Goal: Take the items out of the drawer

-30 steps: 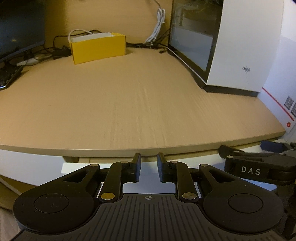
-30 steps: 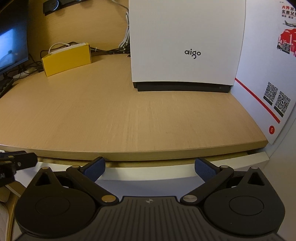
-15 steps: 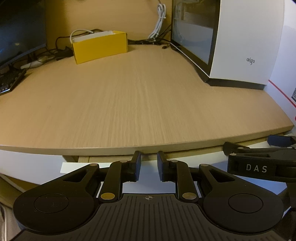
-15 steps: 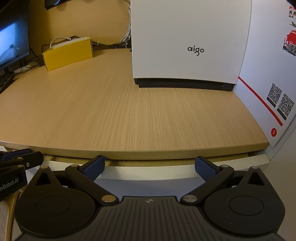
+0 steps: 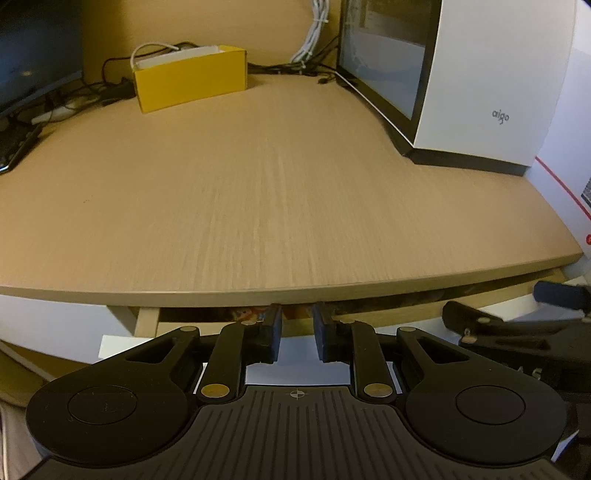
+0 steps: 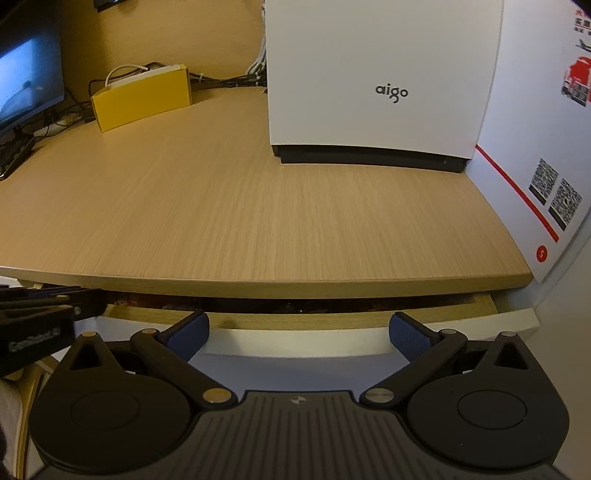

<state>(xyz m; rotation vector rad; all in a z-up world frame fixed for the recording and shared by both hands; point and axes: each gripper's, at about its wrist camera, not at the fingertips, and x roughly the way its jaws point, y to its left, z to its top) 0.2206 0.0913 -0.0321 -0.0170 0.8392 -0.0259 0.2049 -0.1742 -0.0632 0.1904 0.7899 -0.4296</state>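
A pale wood desk [image 6: 258, 206] under warm dim light; behind it a tan wall [image 6: 207, 33], a monitor [image 6: 29, 81] at its left end.

It looked like a home office: a wooden worktop [image 6: 258, 221] carried a white computer case [image 6: 380, 81], a monitor [image 6: 29, 81], tangled cables [image 5: 314, 33].

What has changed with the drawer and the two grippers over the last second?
The drawer has slid out from under the desk, opening a dark gap with items dimly visible. The left gripper stays nearly closed at the drawer front; whether it grips anything is unclear. The right gripper stays open. The yellow box and white aigo case haven't moved.
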